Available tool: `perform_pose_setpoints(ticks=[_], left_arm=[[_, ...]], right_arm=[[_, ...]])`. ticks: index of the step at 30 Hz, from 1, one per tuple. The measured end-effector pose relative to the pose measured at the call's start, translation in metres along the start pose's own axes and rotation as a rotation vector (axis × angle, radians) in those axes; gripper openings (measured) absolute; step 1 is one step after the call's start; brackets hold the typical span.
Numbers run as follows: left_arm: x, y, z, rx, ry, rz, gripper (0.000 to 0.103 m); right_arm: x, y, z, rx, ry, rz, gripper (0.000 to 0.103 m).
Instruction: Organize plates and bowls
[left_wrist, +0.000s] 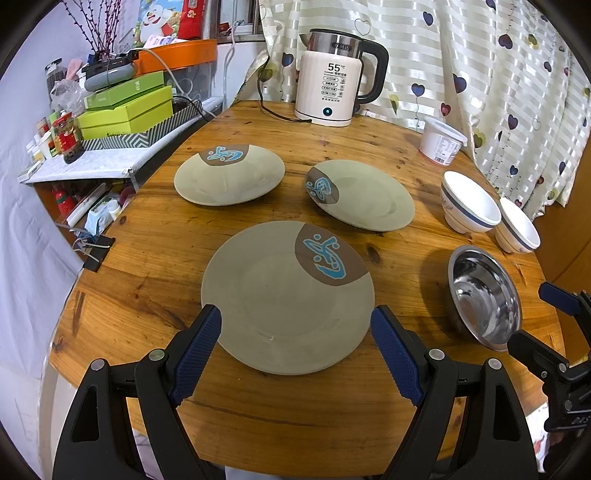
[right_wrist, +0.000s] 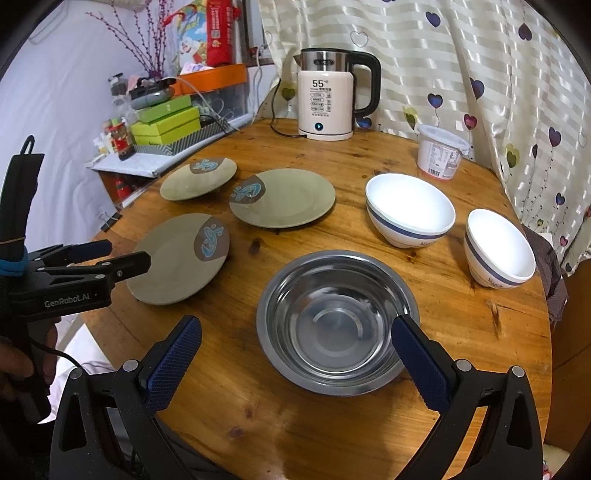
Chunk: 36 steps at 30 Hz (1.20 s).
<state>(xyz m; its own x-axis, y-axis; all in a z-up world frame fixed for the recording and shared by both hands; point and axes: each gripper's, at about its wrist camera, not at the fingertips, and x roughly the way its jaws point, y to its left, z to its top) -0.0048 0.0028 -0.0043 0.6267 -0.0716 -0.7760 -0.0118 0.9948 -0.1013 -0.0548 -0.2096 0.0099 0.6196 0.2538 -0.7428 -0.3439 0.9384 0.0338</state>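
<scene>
Three green plates with a brown-and-blue motif lie apart on the round wooden table (left_wrist: 155, 258): a near plate (left_wrist: 288, 295), a far-left plate (left_wrist: 229, 175) and a right plate (left_wrist: 364, 195). My left gripper (left_wrist: 295, 314) is open, its blue pads straddling the near plate's (right_wrist: 177, 258) front edge without touching it. A steel bowl (right_wrist: 336, 325) sits empty at the front right. The right gripper (right_wrist: 297, 325) is open around the bowl's near rim, holding nothing. Two white bowls with a blue band (right_wrist: 410, 208) (right_wrist: 498, 247) stand upright behind it.
An electric kettle (right_wrist: 325, 103) with its cord stands at the table's back, a lidded white tub (right_wrist: 439, 151) to its right. A heart-print curtain (right_wrist: 498, 92) hangs behind. A cluttered shelf with green boxes (left_wrist: 125, 110) borders the table's left side. A hand holds the left gripper (right_wrist: 123, 253).
</scene>
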Motion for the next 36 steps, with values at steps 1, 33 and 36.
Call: perform_pose_setpoints(ticks=[1,33,36], left_arm=[[0.0,0.0,0.0,0.0,-0.001,0.001,0.084],[0.0,0.017,0.01,-0.025,-0.028,-0.003,0.084],[0.002,0.02,0.014,-0.024,-0.025,-0.013,0.084]], right_arm=[[0.0,0.001,0.0,-0.001,0.0,-0.001,0.103],[0.012,0.01,0.027,-0.013,-0.002,0.029,0.102],[0.016,0.013,0.033,-0.02,-0.004,0.039,0.101]])
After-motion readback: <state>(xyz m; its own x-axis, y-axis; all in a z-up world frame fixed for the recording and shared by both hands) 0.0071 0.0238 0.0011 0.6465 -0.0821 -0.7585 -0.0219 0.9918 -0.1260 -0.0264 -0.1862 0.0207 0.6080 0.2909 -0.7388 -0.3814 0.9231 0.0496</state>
